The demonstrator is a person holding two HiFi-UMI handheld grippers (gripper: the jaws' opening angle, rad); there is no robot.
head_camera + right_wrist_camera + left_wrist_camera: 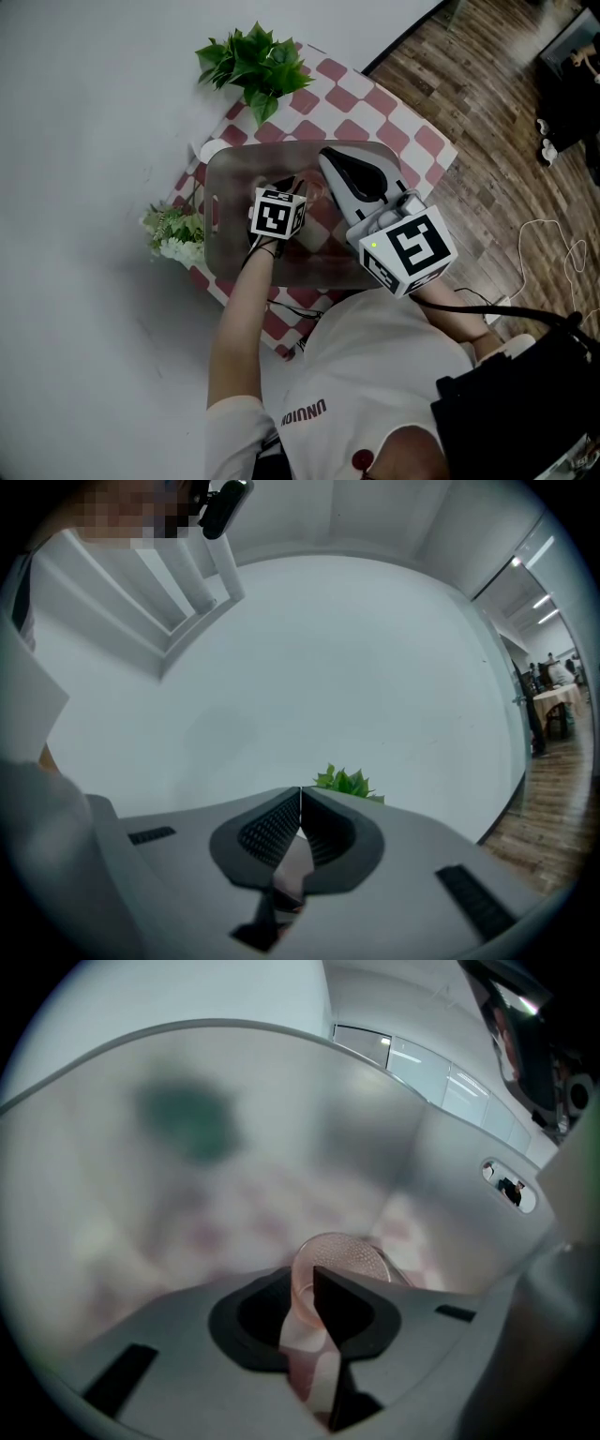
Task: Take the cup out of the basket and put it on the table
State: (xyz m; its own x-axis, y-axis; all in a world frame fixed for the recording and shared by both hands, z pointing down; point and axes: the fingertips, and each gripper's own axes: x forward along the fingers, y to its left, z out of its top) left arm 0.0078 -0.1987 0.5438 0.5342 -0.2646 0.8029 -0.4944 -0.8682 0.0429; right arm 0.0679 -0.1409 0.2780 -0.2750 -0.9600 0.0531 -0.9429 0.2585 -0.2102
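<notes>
The left gripper (300, 1275) is down inside the basket (450, 1147), tilted steeply downward, its jaws a little apart. They straddle the wall of the cup (352, 1252), one jaw in the cup's mouth and the other outside it. A strip of checked cloth shows through the gap, so the pads are not tight on the wall. The cup is clear and pinkish and stands on the basket's floor, mouth up, with a dotted bottom visible through the opening.

The forearm (239, 319) behind this gripper reaches in over the basket's near rim. The marker cube (278, 214) sits above the middle of the basket.

The right gripper (300, 791) has its jaws pressed together with nothing between them. It is held level above the right side of the basket, aimed at the white wall.

The basket is translucent grey with a slot handle in its side. It takes up the middle of the table (412, 141), which is covered in red and white checks. A leafy green plant (255, 58) stands at the table's far corner. A small bunch of pale flowers (173, 230) stands at its left edge, just beside the basket. A wooden floor (487, 84) runs along the right of the table
</notes>
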